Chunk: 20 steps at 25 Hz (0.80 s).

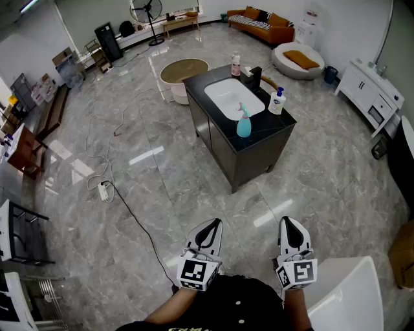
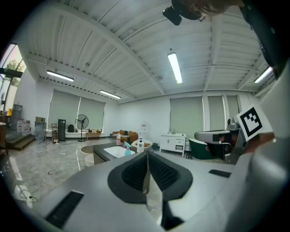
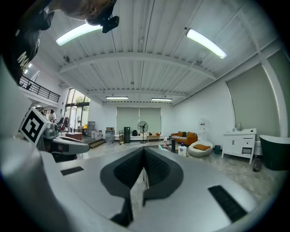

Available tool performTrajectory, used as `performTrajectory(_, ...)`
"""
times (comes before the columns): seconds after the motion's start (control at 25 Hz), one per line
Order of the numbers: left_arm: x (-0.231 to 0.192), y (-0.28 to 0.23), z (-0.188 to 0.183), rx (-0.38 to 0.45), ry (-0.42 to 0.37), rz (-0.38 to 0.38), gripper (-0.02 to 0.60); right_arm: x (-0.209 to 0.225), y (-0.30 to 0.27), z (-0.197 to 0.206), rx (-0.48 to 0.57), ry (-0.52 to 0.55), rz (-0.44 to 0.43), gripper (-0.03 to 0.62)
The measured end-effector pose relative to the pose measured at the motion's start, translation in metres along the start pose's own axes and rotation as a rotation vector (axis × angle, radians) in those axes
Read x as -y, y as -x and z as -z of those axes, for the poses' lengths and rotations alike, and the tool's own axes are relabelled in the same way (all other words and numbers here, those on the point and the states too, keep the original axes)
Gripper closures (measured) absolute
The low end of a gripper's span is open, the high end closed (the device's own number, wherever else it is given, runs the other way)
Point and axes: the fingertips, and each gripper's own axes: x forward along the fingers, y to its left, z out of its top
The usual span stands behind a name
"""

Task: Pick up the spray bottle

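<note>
A large room with a glossy grey stone floor (image 1: 174, 187) is seen from above. The spray bottle (image 1: 244, 123), teal, is stood upright on the near edge of a dark cabinet (image 1: 242, 158), just in front of its white basin (image 1: 229, 97). A white pump bottle (image 1: 277, 102) is placed to the right of the basin, a black faucet (image 1: 255, 76) behind it, and a pink-capped bottle (image 1: 235, 64) at the far corner.

The left gripper (image 1: 209, 226) and the right gripper (image 1: 290, 226) are held side by side at the bottom of the head view, well apart from the cabinet, with bare floor between. On each, the jaws are pressed together and nothing is pinched.

A black cable (image 1: 132, 216) with a power strip (image 1: 103, 190) is trailed over the floor to the left. A white curved furniture piece (image 1: 346, 297) is seen just beside the right gripper. A round low table (image 1: 184, 71), an orange sofa (image 1: 260, 23) and a standing fan (image 1: 147, 13) are set beyond the cabinet.
</note>
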Motion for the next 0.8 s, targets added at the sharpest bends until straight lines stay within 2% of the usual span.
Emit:
performTrajectory(0.44, -0.007, 0.000, 0.001, -0.005, 0.005, -0.007, 0.563, -0.004, -0.010, 0.001, 0.004, -0.009, -0.011, 0.599)
performTrajectory(0.6, -0.009, 0.001, 0.005, -0.011, 0.006, 0.018, 0.563, -0.004, -0.018, 0.006, 0.016, -0.045, 0.006, 0.599)
performTrajectory(0.8, -0.016, -0.011, 0.016, -0.039, 0.000, 0.045, 0.563, 0.002, -0.036, 0.022, -0.018, -0.058, 0.022, 0.599)
